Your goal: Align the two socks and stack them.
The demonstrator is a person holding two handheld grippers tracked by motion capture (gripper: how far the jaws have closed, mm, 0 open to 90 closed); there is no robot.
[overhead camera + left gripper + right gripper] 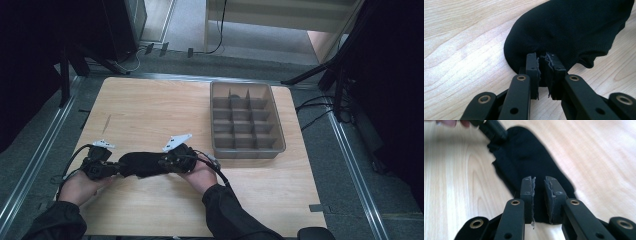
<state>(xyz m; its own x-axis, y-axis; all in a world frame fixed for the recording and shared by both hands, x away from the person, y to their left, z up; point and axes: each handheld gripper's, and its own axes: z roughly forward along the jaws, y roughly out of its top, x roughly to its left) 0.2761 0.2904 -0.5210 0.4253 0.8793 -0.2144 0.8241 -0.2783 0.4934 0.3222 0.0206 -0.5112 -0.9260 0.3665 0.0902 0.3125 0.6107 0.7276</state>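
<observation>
A black sock [142, 164] stretches between my two grippers near the front left of the wooden table [150, 100]. My left gripper [116, 167] pinches one end: in the left gripper view its jaws [543, 58] stand nearly together on the sock's [569, 30] edge. My right gripper [162, 164] holds the other end. In the right gripper view its pads [539, 182] have dark sock fabric [524, 157] in the narrow gap between them. The left gripper [492, 131] grips the far end there. The sock's middle rests on or just above the wood.
A grey plastic organiser tray [280, 127] with several small compartments stands at the back right of the table. Cables trail from both grippers. Metal rails and dark stands border the table, and the table's front edge is close to the person's forearms.
</observation>
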